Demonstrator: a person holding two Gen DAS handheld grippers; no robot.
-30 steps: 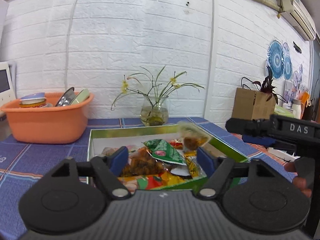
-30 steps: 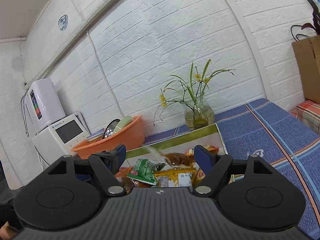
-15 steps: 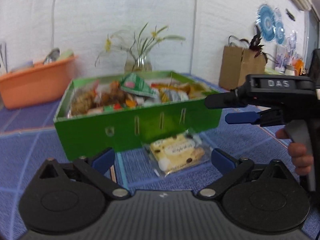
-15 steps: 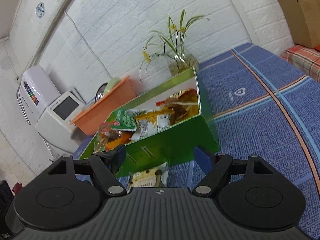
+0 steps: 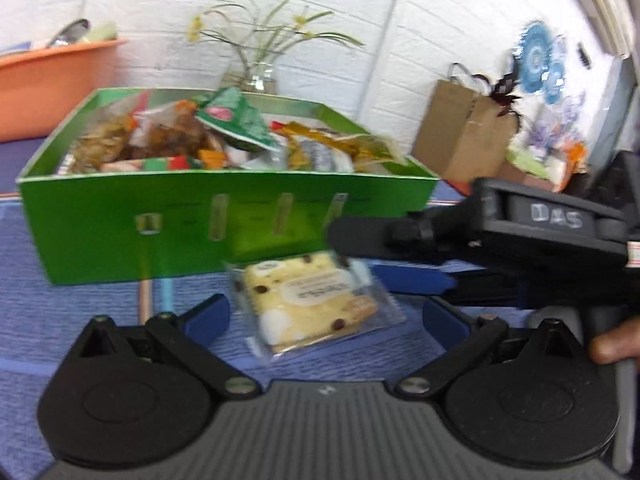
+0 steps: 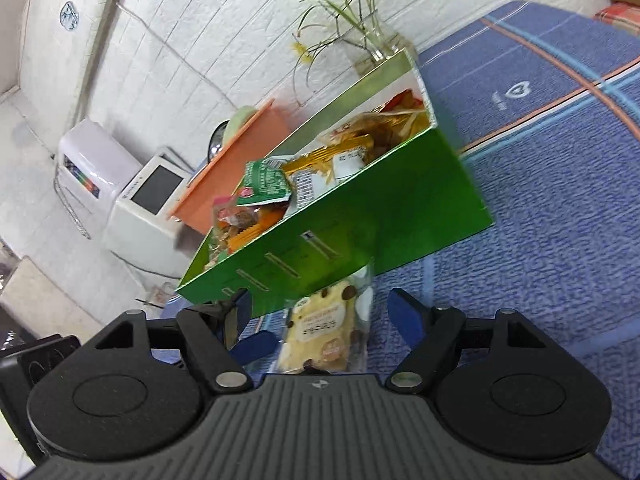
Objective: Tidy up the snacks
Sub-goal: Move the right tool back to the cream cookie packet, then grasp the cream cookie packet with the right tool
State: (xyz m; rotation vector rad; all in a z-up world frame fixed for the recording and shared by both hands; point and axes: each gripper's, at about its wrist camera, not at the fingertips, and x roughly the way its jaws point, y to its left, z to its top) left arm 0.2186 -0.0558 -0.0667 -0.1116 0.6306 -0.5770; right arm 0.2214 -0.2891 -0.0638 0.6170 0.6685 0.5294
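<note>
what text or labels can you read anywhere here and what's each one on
"DAS": handwritten in white on the black body of the right gripper.
Yellow chocolate-chip cake packet: oval label print too blurred to read.
Green foil snack pouch in the green cardboard box: red logo, unreadable.
Blue woven tablecloth: white heart emblem, lettering illegible.

Both grippers lowered (left (image 5: pixel 326 318) wider).

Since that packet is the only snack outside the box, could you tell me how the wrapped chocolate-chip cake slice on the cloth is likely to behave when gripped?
The chocolate-chip cake slice looks soft, so a hard pinch would probably squash it. Its clear glossy wrapper may slip or crinkle between pads. It lies flat on the blue tablecloth, thin and probably light, so it should slide, not roll.
</note>
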